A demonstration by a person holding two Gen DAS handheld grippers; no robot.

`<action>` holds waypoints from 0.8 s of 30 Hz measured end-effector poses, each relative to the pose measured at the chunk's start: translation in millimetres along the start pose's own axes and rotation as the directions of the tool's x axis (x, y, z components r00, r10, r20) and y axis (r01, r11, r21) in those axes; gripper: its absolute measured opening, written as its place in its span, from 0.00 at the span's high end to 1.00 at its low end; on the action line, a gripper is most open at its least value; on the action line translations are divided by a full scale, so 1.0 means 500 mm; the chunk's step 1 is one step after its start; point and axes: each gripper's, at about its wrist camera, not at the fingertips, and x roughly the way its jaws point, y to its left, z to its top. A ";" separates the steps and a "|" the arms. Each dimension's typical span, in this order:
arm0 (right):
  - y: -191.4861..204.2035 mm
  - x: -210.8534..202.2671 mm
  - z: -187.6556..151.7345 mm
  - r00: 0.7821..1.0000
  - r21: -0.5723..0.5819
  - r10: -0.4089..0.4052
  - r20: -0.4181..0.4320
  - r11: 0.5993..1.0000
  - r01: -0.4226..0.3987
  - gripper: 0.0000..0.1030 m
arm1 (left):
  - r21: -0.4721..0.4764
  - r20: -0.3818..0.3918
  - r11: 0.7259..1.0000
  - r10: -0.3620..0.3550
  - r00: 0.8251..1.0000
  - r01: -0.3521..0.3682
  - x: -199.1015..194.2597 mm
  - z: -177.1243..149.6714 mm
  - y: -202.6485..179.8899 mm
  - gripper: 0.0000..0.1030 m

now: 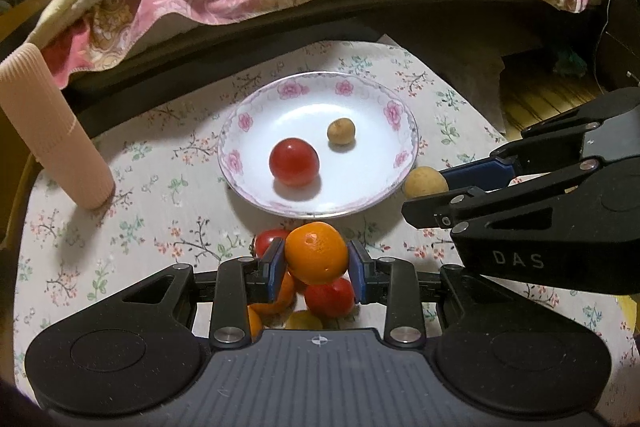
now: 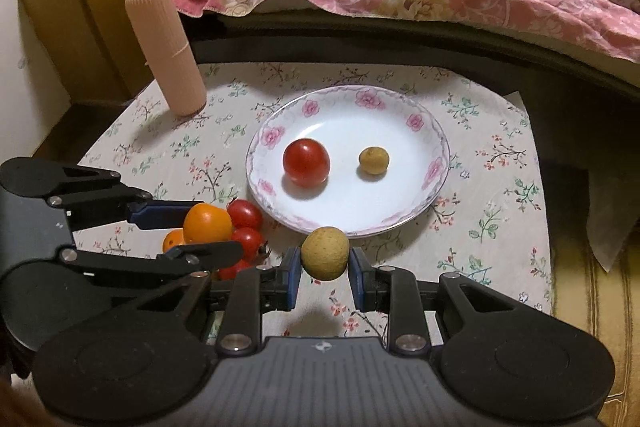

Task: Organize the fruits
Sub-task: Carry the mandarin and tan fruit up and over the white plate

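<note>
Fruits: two already lie in the plate point(image 2: 434, 143), a red tomato point(image 2: 306, 162) left of its middle and a small tan fruit point(image 2: 373, 160) right of its middle, apart from each other.
Pile: more tomatoes point(image 2: 245, 214) and oranges sit heaped on the counter point(image 2: 496, 211) just off the plate's near-left rim.
Left claw point(image 1: 316, 265): pinching an orange point(image 1: 316, 251) between its blue pads, held above the pile, just short of the plate's near rim.
Right claw point(image 2: 323, 269): pinching a larger tan fruit point(image 2: 325, 253), held at the plate's near rim, clear of the cloth; its shadow falls on the counter below.
Other thing: a ribbed pink cylinder point(image 2: 166, 47) stands well to the far left of the plate.
Step in hand: both claws loaded, carrying fruit toward the plate, as I judge it.
Next move: bring each fruit forward over the plate's bare white floor, lower it, then part the pads gently; round fruit may roll, so set it away from the rim and from the two already there.
</note>
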 end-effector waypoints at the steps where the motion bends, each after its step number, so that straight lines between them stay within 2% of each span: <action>1: -0.001 0.000 0.001 1.000 0.002 -0.001 0.001 1.000 0.001 0.72 | 0.001 0.002 1.000 0.002 1.000 -0.002 0.000 0.002 0.000 0.61; 14: -0.031 0.004 0.047 0.998 0.047 -0.045 0.045 0.998 0.042 0.72 | -0.008 0.041 1.000 0.021 0.999 -0.021 0.017 0.060 0.010 0.61; 24: -0.053 0.035 0.068 0.998 0.076 -0.050 0.045 0.996 0.046 0.72 | -0.025 0.035 0.999 0.035 0.999 -0.034 0.052 0.083 0.022 0.61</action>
